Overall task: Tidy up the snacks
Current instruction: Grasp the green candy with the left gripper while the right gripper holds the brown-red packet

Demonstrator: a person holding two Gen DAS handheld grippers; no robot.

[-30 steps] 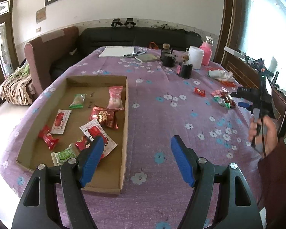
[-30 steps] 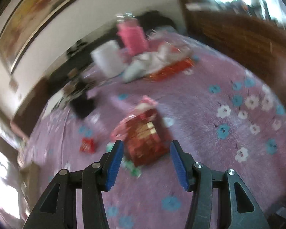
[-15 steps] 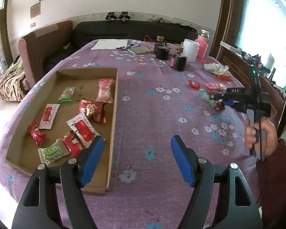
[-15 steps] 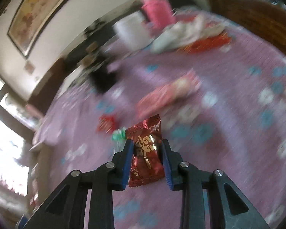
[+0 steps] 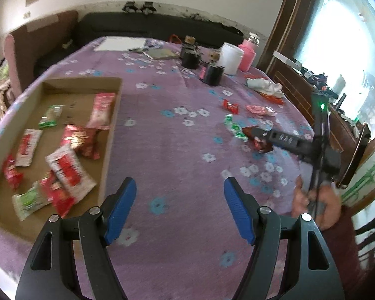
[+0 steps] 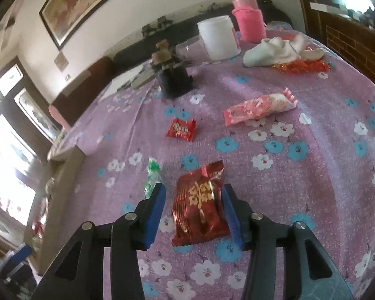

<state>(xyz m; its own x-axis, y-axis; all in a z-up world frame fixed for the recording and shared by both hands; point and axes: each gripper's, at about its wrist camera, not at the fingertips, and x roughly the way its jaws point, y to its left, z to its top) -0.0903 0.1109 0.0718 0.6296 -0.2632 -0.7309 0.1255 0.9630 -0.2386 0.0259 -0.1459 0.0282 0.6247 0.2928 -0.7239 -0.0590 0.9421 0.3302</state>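
Purple flowered cloth [image 5: 177, 155] covers the whole table I am working over, with a dark sofa and a framed picture on the wall behind it. On my left sits a shallow cardboard tray [image 5: 110, 135] already holding a scatter of red, pink and green snack packets.

My left gripper [image 5: 180, 210] hovers above bare cloth just beside the tray's near corner, jaws wide apart with nothing between them.

My right gripper [image 6: 192, 210] is angled down at the cloth, and a red foil snack packet [image 6: 200, 202] sits between its blue pads [image 6: 156, 212]. Those jaws have just been opening: the right pad is against the packet's edge, but a clear gap shows on the left side, so it is no firm pinch. Whether the packet rests on the cloth I cannot tell.

Loose snacks lie beyond it: a small red candy [image 6: 181, 130], a long pink packet [image 6: 260, 108] and a green wrapper [image 6: 152, 175] beside the left pad. Farther back stand a white tub [image 6: 218, 37], a pink bottle [image 6: 248, 20] and a crumpled white cloth [image 6: 275, 50].
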